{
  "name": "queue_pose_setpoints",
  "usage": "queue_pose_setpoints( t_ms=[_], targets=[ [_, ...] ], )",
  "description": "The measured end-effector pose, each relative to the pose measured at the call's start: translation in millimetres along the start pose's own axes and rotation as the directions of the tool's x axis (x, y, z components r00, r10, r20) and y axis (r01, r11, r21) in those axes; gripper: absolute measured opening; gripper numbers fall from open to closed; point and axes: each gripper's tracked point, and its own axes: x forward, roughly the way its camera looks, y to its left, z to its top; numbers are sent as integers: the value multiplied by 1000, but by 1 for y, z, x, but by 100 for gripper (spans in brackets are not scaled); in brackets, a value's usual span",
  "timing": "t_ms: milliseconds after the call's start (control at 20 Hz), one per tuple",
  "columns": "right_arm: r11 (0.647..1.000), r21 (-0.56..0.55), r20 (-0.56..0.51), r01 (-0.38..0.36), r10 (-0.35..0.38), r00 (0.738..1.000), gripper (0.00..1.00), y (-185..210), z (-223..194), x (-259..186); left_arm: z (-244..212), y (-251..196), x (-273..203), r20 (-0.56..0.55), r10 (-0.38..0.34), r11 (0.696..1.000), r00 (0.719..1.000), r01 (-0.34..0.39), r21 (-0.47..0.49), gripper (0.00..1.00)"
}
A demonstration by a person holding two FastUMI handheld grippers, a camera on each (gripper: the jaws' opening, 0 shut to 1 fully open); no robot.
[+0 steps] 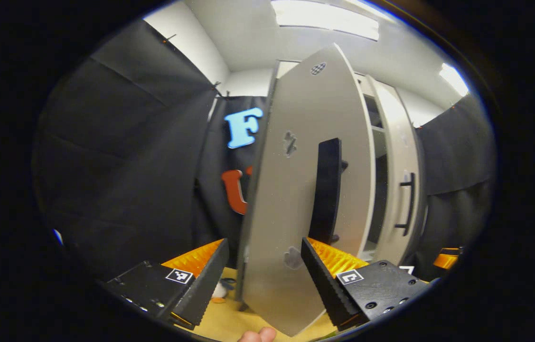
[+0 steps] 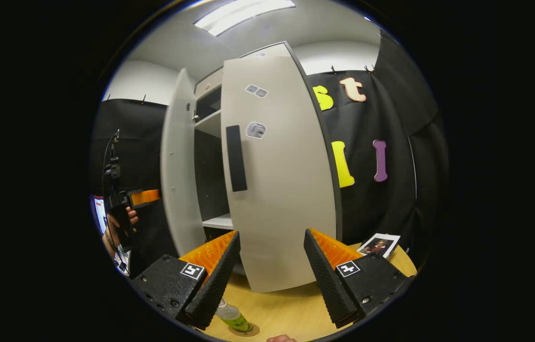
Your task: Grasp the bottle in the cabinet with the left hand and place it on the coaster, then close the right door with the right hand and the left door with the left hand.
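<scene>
My left hand-held gripper (image 1: 265, 266) is spread wide, fingers either side of the left door's (image 1: 295, 190) lower edge, not pressing it that I can tell. Door stands ajar, black handle (image 1: 326, 190) facing me; past it the right door (image 1: 398, 190) looks nearly shut. My right hand-held gripper (image 2: 272, 266) is wide too, empty, pointing at the right door (image 2: 281, 190) just ahead, apart from it. Left door (image 2: 177, 175) is swung open, shelves (image 2: 215, 221) visible between the doors. Bottle (image 2: 234, 317) stands upright on the coaster (image 2: 248, 330) on the bench (image 2: 286, 308). Photo (image 2: 380, 245) lies far right on the bench.
</scene>
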Motion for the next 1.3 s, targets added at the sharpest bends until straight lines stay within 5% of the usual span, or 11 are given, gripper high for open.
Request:
queue_pose_setpoints(
  t_ms=[400, 850, 1300],
  targets=[
    [1000, -13, 19, 21, -20, 1000, 83, 6, 7, -21, -1, -18, -5, 41, 3, 996, 999, -6, 84, 100],
    [995, 26, 55, 94, -96, 994, 83, 7, 7, -23, -49, -79, -50, 23, -59, 998, 998, 59, 10, 99],
    [993, 45, -9, 108, -107, 994, 83, 6, -17, -41, -117, -82, -101, -25, 28, 999, 999, -27, 17, 95]
  ],
)
